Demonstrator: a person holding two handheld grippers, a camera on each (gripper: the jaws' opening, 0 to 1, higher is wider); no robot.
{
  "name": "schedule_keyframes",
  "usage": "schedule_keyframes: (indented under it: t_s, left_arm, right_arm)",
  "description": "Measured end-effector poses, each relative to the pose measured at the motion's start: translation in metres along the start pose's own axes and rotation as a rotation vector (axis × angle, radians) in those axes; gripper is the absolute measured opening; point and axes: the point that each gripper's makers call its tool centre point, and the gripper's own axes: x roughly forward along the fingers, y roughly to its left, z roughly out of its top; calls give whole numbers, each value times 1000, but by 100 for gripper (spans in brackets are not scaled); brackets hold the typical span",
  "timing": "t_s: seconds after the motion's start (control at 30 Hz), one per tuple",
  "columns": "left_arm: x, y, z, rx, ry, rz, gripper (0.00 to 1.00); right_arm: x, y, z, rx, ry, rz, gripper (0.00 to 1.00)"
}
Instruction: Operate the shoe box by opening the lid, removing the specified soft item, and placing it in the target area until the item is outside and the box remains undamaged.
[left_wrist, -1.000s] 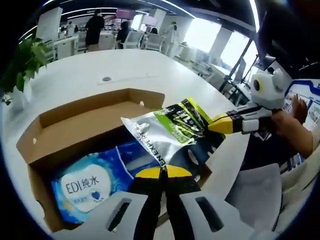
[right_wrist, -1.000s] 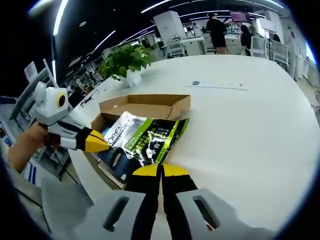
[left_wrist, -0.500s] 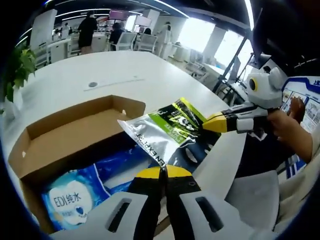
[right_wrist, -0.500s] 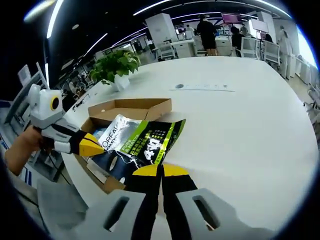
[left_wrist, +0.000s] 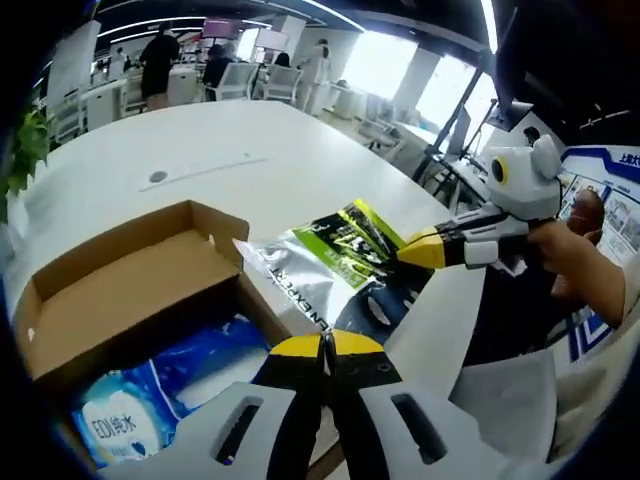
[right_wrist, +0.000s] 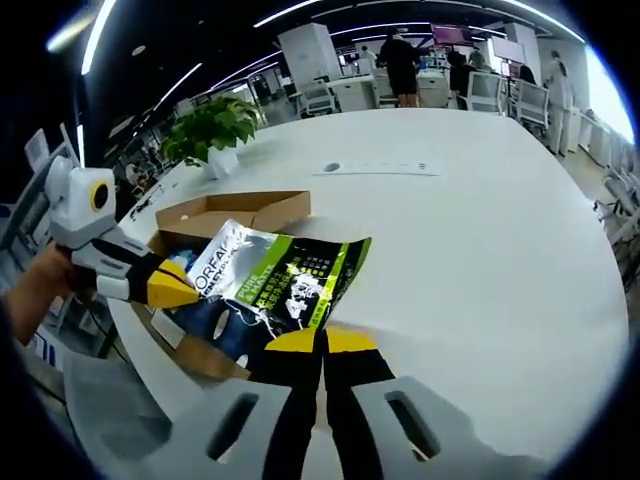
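Note:
A soft silver, green and black pouch (left_wrist: 330, 268) hangs in the air between both grippers, over the right edge of the open cardboard shoe box (left_wrist: 120, 300). My left gripper (left_wrist: 322, 345) is shut on the pouch's near edge. The right gripper (left_wrist: 412, 252) comes in from the right, shut on the pouch's far corner. In the right gripper view the pouch (right_wrist: 275, 282) spreads in front of my right gripper (right_wrist: 320, 340), with the left gripper (right_wrist: 172, 287) pinching its left side. The box (right_wrist: 235, 210) lies behind it. A blue wipes pack (left_wrist: 150, 395) lies inside the box.
A big white table (right_wrist: 480, 250) stretches away to the right of the box. A potted plant (right_wrist: 205, 128) stands at its far left. A person's hand (left_wrist: 580, 260) holds the right gripper. People and desks stand far behind.
Both grippers have carried the pouch sideways off the middle of the box toward the open table. The box now sits further left in both views.

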Motion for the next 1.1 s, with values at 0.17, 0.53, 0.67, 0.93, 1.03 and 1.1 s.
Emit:
schedule_keyframes:
  t_s: [0.17,0.53,0.67,0.93,1.03,1.1]
  left_arm:
    - [9,-1,3,27,18,1,0]
    - [31,1,3,92,82,21,0]
    - [39,5,5,132,102,44,0]
    - [55,10,1,235,170,71,0]
    - [62,12,-2,293,209,90,0]
    - [66,13,-5,311,232,94,0]
  right_arm:
    - [1,-9,0,-11,8,-17,0]
    - [12,-25,0,-58,35,-55,0]
    - [18,-30,0,-75,42,-74,0]
    - [29,-39,-3,-112,63,-97,0]
    - [34,-44,-3,-123,67,-104,0]
    - [36,-45,-4,-127,69,-106,0]
